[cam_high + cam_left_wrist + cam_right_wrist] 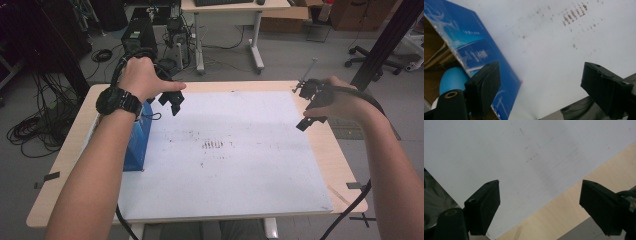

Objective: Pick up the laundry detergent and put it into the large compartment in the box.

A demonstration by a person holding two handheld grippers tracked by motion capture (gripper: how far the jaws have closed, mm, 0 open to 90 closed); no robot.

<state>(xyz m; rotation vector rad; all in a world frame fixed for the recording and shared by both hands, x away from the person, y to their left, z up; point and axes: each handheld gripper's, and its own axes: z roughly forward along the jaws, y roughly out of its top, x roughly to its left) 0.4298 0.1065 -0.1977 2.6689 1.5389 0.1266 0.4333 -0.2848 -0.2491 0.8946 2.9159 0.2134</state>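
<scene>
Hovering with jaws apart and empty, the left gripper (172,101) hung just beside the blue box (136,145) at the white board's (240,165) left edge — the right gripper (311,107), also spread, held nothing.

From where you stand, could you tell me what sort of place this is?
Probably a lab or workshop: cable coils on the floor, electronic equipment beyond the table, plus an office desk and rolling chair.
</scene>
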